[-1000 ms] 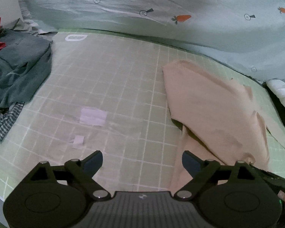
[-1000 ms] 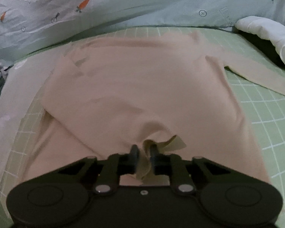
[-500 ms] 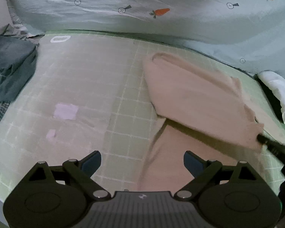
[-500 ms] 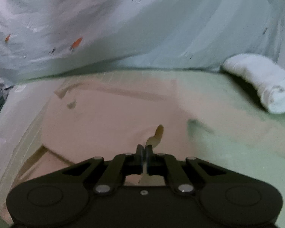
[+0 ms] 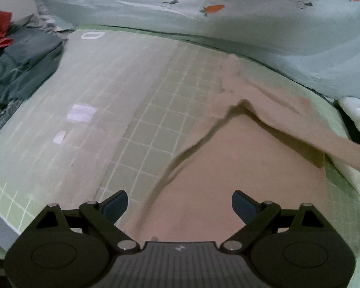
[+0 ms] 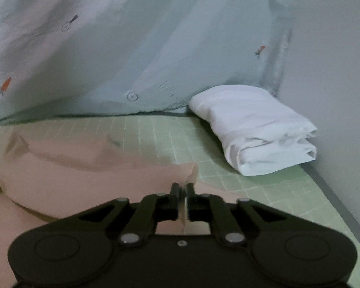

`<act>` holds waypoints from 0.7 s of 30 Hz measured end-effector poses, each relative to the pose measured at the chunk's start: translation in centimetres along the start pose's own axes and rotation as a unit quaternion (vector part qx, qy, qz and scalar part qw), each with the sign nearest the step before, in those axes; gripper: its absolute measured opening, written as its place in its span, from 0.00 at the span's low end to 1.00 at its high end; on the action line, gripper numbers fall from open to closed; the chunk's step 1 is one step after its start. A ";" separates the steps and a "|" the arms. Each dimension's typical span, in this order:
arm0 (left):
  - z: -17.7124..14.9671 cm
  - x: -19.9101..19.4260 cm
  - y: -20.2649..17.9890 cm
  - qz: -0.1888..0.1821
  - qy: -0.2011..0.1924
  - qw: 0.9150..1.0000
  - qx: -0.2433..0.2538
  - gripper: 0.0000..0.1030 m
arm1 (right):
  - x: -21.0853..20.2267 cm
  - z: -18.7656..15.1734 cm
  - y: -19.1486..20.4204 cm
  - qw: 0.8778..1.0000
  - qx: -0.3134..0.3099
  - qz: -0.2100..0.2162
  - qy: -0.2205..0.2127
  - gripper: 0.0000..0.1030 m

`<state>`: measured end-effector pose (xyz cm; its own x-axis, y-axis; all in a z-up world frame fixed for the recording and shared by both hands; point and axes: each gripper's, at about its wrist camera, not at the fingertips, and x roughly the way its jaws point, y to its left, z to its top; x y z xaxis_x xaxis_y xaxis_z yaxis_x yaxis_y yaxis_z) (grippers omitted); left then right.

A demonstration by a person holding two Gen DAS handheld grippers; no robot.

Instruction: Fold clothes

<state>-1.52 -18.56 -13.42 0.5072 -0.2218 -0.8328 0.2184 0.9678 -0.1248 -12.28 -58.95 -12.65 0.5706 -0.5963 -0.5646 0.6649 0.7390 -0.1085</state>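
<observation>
Peach-coloured garment (image 5: 247, 168) lying spread on the green gridded bed sheet (image 5: 156, 124), its raised edge being pinched between the clenched jaws of the right gripper (image 6: 183, 189) near 1 folded white cloth (image 6: 252, 129), with the left gripper (image 5: 179, 204) hovering over it, jaws spread wide, gripping nothing.

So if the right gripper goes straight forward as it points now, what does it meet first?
The right gripper, shut on the shirt, points over bare green mat; likely it meets the carrot-print quilt first. The white bundle lies to the right. Depth is uncertain.
</observation>
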 end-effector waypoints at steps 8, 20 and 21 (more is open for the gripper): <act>0.4 -0.5 2.0 0.018 -0.013 1.000 -0.020 0.91 | -1.3 -1.6 3.9 0.999 0.023 0.015 -0.027 1.00; 3.5 1.0 6.6 -0.022 0.000 0.999 0.034 0.97 | -5.4 -5.4 17.0 0.997 0.034 0.075 0.006 1.00; 3.9 1.1 7.0 -0.029 0.000 0.999 0.044 0.99 | -5.6 -5.8 18.2 0.996 0.035 0.076 0.013 1.00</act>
<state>3.83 -12.44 -13.07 0.4921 -0.2777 -0.8250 0.3200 0.9391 -0.1253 -6.11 -40.32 -16.19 0.6550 -0.4698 -0.5919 0.6046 0.7956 0.0375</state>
